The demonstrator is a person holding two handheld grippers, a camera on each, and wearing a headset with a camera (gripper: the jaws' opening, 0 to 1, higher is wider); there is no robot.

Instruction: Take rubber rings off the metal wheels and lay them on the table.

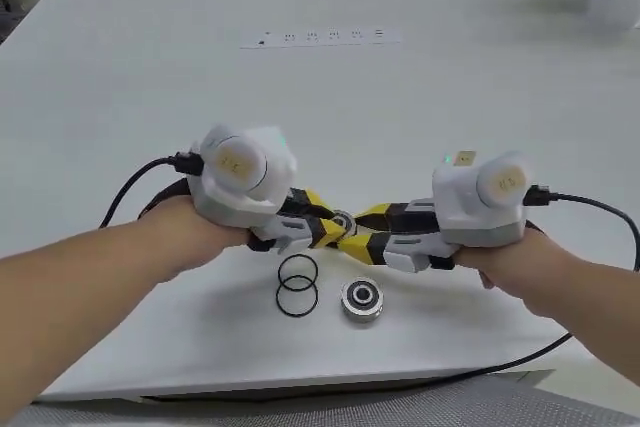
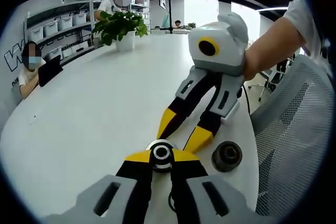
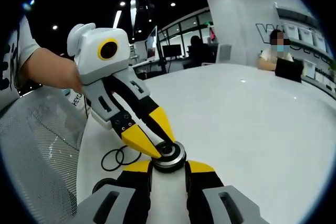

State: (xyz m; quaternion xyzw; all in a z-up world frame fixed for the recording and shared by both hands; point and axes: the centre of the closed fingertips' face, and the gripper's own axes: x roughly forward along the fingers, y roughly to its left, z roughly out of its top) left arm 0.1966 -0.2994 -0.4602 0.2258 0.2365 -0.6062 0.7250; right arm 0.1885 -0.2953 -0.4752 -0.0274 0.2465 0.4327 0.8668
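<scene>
The left gripper (image 2: pixel 161 157) is clamped on a small silver metal wheel (image 2: pixel 160 152). Its 2 yellow-tipped jaws press the rim from opposite sides, open only as wide as the wheel. The right gripper (image 3: pixel 170 167) meets it head-on, and its own 2 jaws stand about a wheel's width apart and close on the same wheel. In the head view the wheel hangs between the 2 grippers, above the white table (image 1: pixel 300 97). Just below it on the table lie 2 thin black rubber rings (image 1: pixel 297 284), overlapping at their edges. A second metal wheel (image 1: pixel 361 298) lies flat just to the right of the rings.
</scene>
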